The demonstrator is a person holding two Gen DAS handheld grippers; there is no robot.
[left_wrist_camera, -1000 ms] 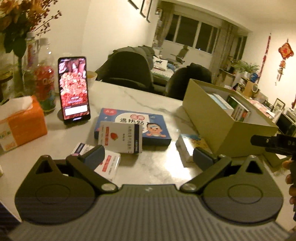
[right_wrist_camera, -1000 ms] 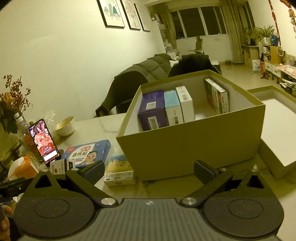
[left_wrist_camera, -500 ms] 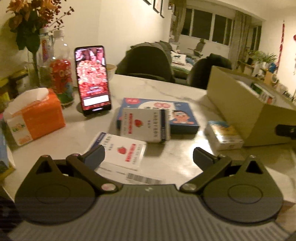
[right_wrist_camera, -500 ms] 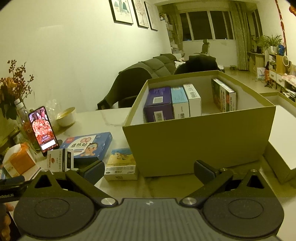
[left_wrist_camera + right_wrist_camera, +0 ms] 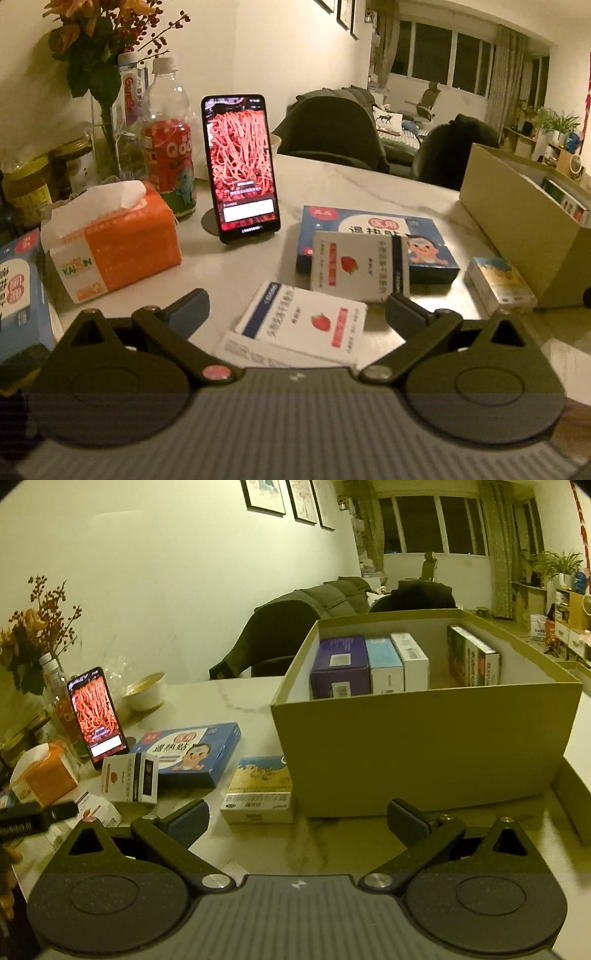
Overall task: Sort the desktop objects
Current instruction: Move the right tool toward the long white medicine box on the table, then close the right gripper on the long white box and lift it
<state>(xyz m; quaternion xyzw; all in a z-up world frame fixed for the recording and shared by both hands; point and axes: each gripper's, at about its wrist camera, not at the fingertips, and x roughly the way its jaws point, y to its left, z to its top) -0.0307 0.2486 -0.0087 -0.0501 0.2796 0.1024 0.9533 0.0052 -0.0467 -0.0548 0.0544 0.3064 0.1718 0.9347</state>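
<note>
We hover our left gripper point(image 5: 295, 314), jaws apart and empty, over the flat white strawberry-printed carton point(image 5: 303, 325) on the marble counter point(image 5: 369, 188); light, stiff cardboard, so pinch its long edges.

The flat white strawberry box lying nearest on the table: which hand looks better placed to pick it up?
Left. The left gripper is open with the flat strawberry box between its fingers; the right gripper faces the cardboard box.

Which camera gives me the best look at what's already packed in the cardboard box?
Right wrist. It looks down into the cardboard box, showing five packs standing along the back wall. The left wrist view catches only the box's outer side and slivers of packs over the rim.
</note>
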